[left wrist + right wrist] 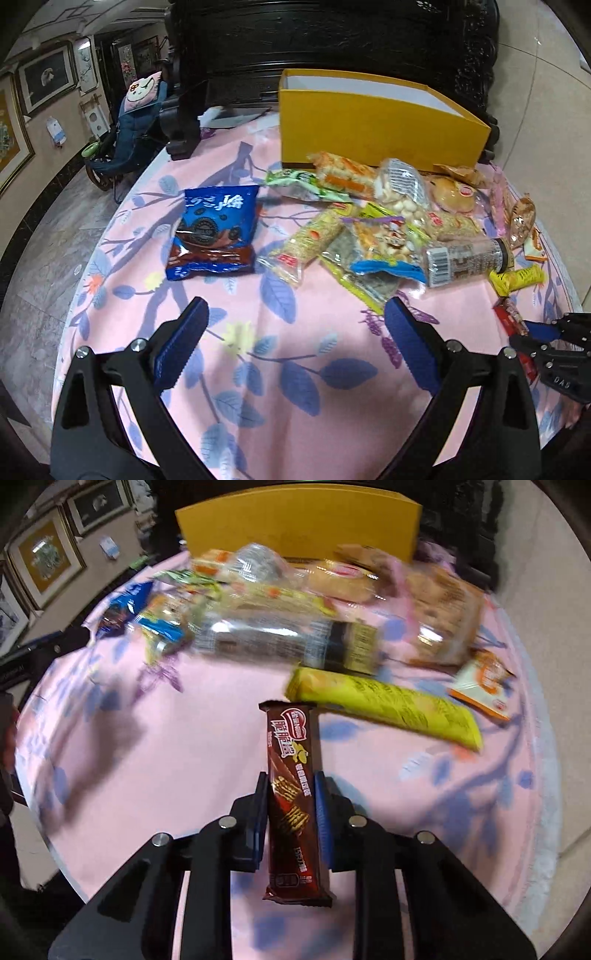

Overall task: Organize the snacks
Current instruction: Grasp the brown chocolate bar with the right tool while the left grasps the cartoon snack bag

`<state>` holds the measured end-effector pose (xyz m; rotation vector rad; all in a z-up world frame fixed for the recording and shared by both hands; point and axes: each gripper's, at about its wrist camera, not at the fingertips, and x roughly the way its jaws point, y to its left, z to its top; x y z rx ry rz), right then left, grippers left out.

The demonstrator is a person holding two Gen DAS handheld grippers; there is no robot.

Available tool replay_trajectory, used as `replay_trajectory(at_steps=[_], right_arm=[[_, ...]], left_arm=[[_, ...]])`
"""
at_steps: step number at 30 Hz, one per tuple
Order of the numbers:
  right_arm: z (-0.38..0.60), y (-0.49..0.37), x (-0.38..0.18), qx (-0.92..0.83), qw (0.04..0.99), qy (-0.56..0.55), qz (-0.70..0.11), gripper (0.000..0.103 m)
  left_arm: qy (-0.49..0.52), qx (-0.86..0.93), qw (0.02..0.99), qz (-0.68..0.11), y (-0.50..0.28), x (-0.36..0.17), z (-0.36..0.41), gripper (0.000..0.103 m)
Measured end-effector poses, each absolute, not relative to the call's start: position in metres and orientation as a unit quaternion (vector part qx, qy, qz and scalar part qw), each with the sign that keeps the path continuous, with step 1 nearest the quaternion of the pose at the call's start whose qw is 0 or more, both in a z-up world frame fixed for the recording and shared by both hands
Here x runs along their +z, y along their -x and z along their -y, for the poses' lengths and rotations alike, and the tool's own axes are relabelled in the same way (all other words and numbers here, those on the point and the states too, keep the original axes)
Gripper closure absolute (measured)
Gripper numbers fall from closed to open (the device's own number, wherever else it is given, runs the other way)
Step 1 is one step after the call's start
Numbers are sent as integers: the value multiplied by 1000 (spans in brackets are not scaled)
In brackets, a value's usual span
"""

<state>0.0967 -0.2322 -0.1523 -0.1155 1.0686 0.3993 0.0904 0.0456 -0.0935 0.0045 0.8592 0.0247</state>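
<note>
Right tool (290,805): blue pads pinching a brown wafer bar (291,797) at mid-length, bar lying lengthwise between them, over the pink floral surface (166,757). Judged light, fairly stiff, glossy wrapper likely slippery; wafer inside brittle, so a gentle hold across the narrow sides suits.
Left tool (295,332): fingers spread, nothing between.
Just beyond the bar: yellow tube packet (388,709).
Mid-surface: heap of mixed snack packets (388,229); blue cookie bag (214,236) apart.
Far edge: yellow box (369,125), open-topped.

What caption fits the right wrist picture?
Right tongs clamp a brown wafer bar above the pink tablecloth.
</note>
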Motion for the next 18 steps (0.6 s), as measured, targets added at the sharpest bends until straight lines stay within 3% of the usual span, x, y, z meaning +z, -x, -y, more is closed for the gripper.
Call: replay_trajectory(at_steps=[13, 18], right_arm=[[198, -118, -154, 219, 839, 37, -496, 78], [202, -117, -154, 223, 839, 31, -496, 78]], left_arm=[[-5, -28, 904, -427, -146, -106, 14, 6], [-3, -17, 888, -460, -165, -127, 23, 19]])
